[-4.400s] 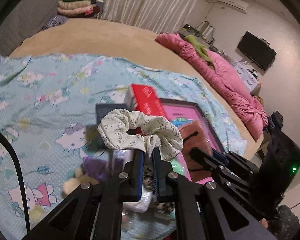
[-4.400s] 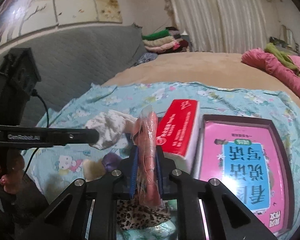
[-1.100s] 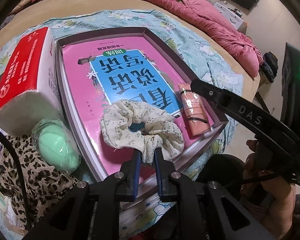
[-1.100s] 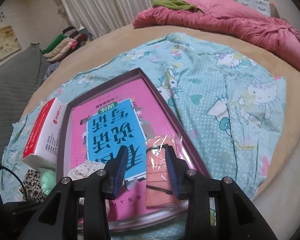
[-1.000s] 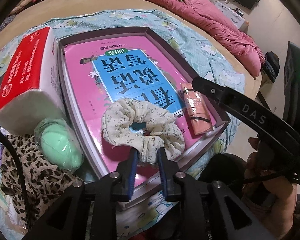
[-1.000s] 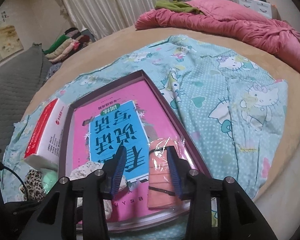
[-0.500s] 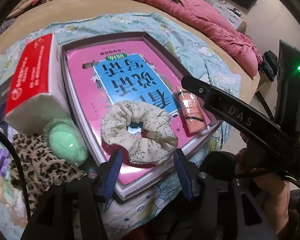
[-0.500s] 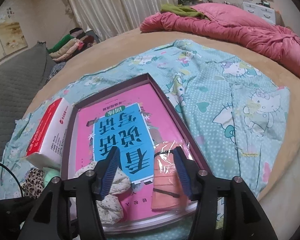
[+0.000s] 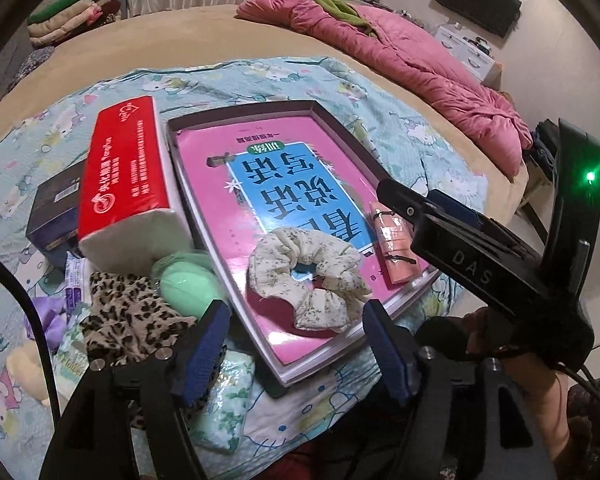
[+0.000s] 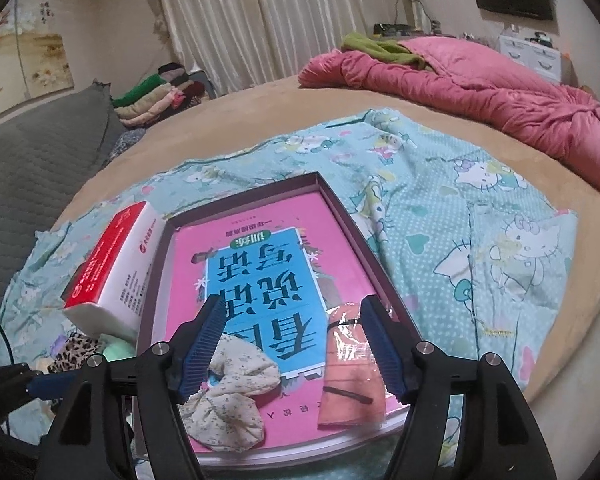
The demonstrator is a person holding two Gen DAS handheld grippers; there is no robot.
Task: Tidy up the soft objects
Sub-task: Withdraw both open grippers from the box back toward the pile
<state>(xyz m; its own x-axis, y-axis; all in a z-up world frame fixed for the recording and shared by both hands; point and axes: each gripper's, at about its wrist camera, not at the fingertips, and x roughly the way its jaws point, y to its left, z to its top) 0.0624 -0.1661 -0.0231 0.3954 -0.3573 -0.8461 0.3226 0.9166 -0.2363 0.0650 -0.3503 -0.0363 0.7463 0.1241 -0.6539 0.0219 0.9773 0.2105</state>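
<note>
A shallow tray (image 9: 342, 130) lies on the patterned blue sheet (image 10: 480, 216) spread over the bed, with a pink and blue book (image 9: 268, 184) filling its floor. The cream floral scrunchie (image 9: 306, 276) rests on the book near the tray's near edge, and a wrapped peach packet (image 9: 396, 246) lies along the tray's right edge, towards its near right corner.

The left gripper (image 9: 296, 340) hangs above the tray's near edge with its fingers (image 9: 202, 340) released and spreading wider; the scrunchie sits just beyond the tips, untouched. The right gripper (image 10: 292, 346) is over the near right part of the tray, its fingers (image 10: 380, 346) also released and widening. The packet (image 10: 350, 364) lies beside the inner face of its right finger, and the scrunchie (image 10: 226, 400) lies near its left finger; neither is gripped.

Outside the tray, against its left edge, stands a red and white tissue pack (image 9: 128, 184). In front of it on the sheet lie a green puff (image 9: 188, 282), a leopard-print cloth (image 9: 128, 318) and a purple scrunchie (image 9: 46, 314). A pink quilt (image 10: 480, 92) is heaped at the bed's far edge.
</note>
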